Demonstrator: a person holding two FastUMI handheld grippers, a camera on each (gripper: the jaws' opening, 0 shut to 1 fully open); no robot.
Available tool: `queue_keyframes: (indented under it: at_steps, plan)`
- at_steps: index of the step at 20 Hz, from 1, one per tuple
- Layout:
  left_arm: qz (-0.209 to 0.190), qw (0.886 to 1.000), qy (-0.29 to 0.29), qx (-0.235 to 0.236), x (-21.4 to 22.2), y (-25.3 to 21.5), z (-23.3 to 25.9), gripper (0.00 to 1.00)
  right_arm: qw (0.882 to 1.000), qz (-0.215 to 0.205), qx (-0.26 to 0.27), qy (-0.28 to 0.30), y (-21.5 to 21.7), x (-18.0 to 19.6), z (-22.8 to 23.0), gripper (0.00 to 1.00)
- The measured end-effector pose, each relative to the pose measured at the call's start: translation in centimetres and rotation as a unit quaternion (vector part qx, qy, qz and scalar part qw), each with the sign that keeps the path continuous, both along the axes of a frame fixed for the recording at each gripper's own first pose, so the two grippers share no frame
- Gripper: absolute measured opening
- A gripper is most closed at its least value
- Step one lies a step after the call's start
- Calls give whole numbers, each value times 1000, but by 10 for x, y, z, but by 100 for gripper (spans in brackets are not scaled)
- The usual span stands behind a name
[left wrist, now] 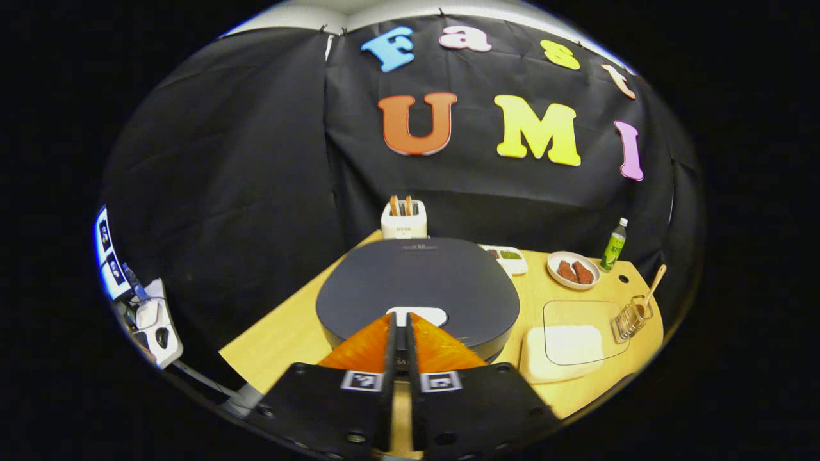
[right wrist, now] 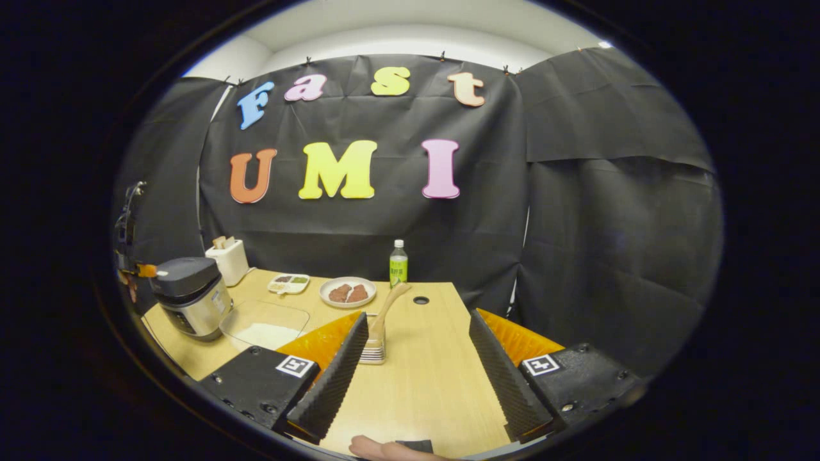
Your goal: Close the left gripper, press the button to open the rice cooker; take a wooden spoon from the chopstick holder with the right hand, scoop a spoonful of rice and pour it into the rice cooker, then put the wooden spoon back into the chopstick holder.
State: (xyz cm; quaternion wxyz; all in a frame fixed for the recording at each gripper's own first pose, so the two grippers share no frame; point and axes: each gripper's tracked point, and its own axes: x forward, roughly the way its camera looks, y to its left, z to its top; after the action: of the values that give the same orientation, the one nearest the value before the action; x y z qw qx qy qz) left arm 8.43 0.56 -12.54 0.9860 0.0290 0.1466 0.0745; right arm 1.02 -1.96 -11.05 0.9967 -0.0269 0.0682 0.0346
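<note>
Left gripper (left wrist: 400,320) sits right over the cooker (left wrist: 418,291), fingers pressed together with only a thin seam between them and nothing caught in it. Their tips point at the pale button (left wrist: 419,315) on the near edge of the dark lid, just at it; whether they actually touch it I cannot tell. The lid lies flat, down on the pot. Beyond the fingertips, past the cooker, stands a toaster (left wrist: 403,219) with two slices poking up. Off to the right of the fingers lies a glass dish (left wrist: 586,333) with white rice (left wrist: 572,343) in it, and just past that the wire holder (left wrist: 631,318) with the spoon (left wrist: 655,285) leaning out of it, handle tilted up and away. Farther back on that side are a plate (left wrist: 573,270) of brown pieces, a small tray (left wrist: 509,258) and a bottle (left wrist: 614,244). Over to the right gripper (right wrist: 418,355): fingers spread wide apart, empty, hovering above the bare table (right wrist: 423,384). The holder (right wrist: 373,346) stands close beside the left finger, partly tucked behind it, and the spoon (right wrist: 387,307) rises from it, slanting toward the gap. Straight ahead between the fingers is a small hole (right wrist: 421,299) in the tabletop, with the bottle (right wrist: 398,263) and plate (right wrist: 348,292) beyond. Well left of the fingers sit the dish (right wrist: 264,323), the cooker (right wrist: 191,296), closed, and the toaster (right wrist: 227,257). A fingertip (right wrist: 378,448) of the person shows at the bottom edge.
</note>
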Motion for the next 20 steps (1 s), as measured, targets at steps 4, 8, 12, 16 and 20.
queue_keyframes:
  at_steps: [4, 8, 12, 16, 20]
  plan:
    - [-4, 998, -68, 3, -30, -6, 38, 97, 1000, 0, 7, 4, 1, 8, -7, 94]
    - [-51, 993, -103, -10, -67, -32, 40, 96, 1000, 7, 16, -1, 9, 32, -14, 94]
    - [-76, 988, -138, -3, -99, -40, 44, 96, 999, 14, 29, 9, 22, 64, -26, 100]
    - [-86, 986, -139, 2, -124, -47, 38, 96, 998, 10, 61, 27, 34, 103, -48, 100]
    - [-105, 982, -159, -4, -140, -53, 42, 95, 997, 10, 71, 13, 41, 148, -60, 100]
